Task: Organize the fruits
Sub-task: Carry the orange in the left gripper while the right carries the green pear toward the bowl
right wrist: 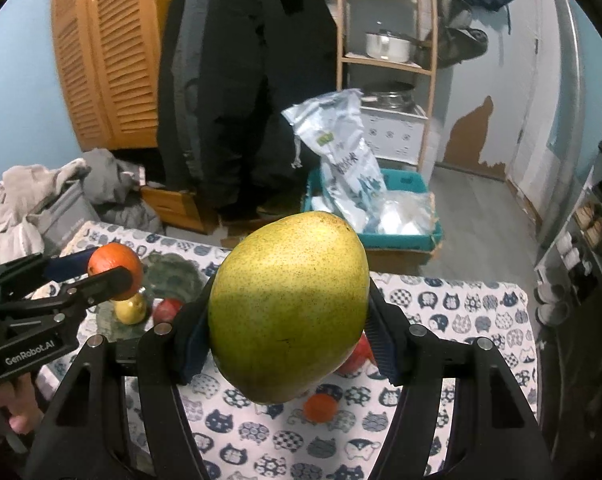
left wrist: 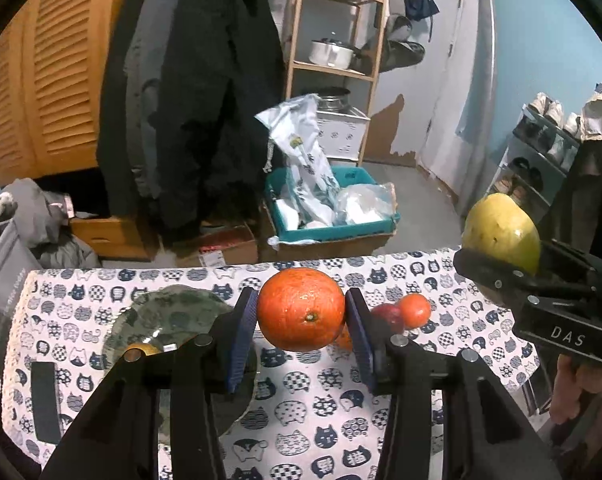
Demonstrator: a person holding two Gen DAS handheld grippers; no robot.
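Note:
My left gripper [left wrist: 301, 322] is shut on a large orange [left wrist: 301, 309] and holds it above the cat-print cloth [left wrist: 301, 412], just right of a green glass plate [left wrist: 169, 316]. My right gripper [right wrist: 287, 320] is shut on a yellow-green mango [right wrist: 289, 304], raised over the table's right side; it also shows in the left wrist view [left wrist: 501, 234]. A small yellow fruit [right wrist: 131, 309] lies on the plate [right wrist: 169, 268]. A red apple [left wrist: 389, 316] and a small orange [left wrist: 415, 310] lie on the cloth behind my left gripper. Another small orange [right wrist: 320, 407] lies below the mango.
A black rectangular object [left wrist: 45, 402] lies on the cloth at the left. Beyond the table's far edge stand a teal bin [left wrist: 333, 216] with bags, cardboard boxes, hanging dark coats and a wooden shelf. A shoe rack [left wrist: 541, 152] stands at the right.

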